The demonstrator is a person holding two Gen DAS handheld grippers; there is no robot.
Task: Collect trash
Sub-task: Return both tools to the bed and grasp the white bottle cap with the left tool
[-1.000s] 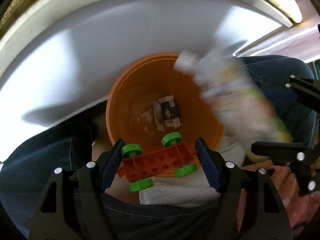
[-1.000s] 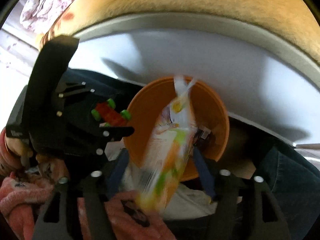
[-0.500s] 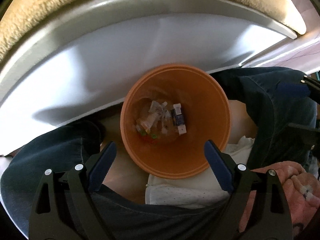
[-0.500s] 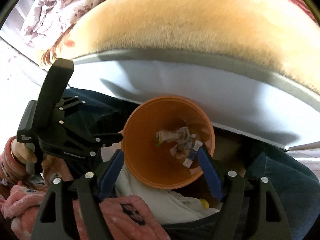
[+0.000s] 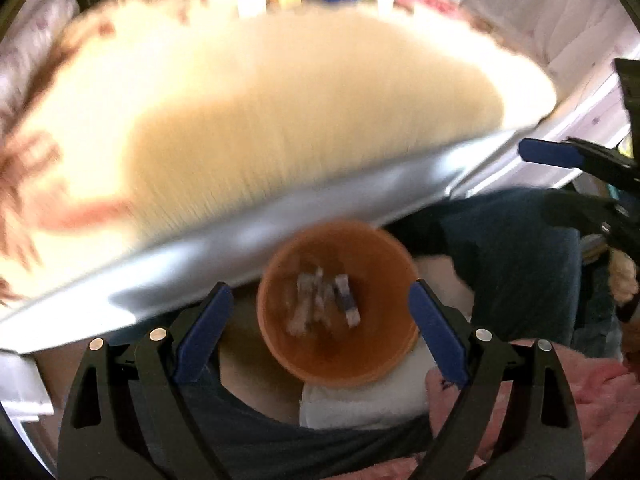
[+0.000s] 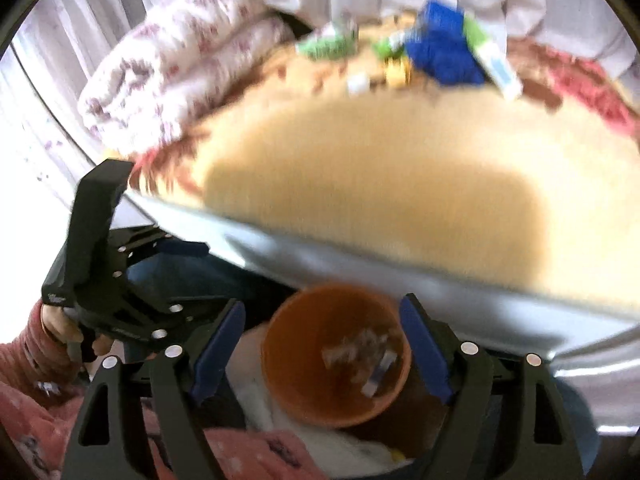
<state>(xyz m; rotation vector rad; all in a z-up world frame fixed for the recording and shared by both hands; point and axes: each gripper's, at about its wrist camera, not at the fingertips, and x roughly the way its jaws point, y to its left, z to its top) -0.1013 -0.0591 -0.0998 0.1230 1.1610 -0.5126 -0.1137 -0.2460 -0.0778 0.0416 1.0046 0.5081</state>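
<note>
An orange bin point(image 5: 336, 308) stands on the person's lap below the bed's edge, with wrappers and scraps point(image 5: 320, 304) lying in it; it also shows in the right wrist view point(image 6: 336, 360). My left gripper point(image 5: 320, 320) is open and empty above the bin. My right gripper point(image 6: 322, 346) is open and empty above it too. The left gripper also shows at the left of the right wrist view point(image 6: 120, 280). Loose items, a blue one point(image 6: 444, 52) and green ones point(image 6: 328, 44), lie blurred at the far side of the bed.
A tan blanket point(image 6: 400, 168) covers the bed, with a grey bed frame edge point(image 6: 400, 272) just beyond the bin. A floral quilt point(image 6: 168, 80) lies at the far left. The person's jeans and pink sleeves surround the bin.
One second ago the left gripper held an orange toy car and a snack bag was falling from the right; both grippers are now open and empty, raised and tilted toward the bed.
</note>
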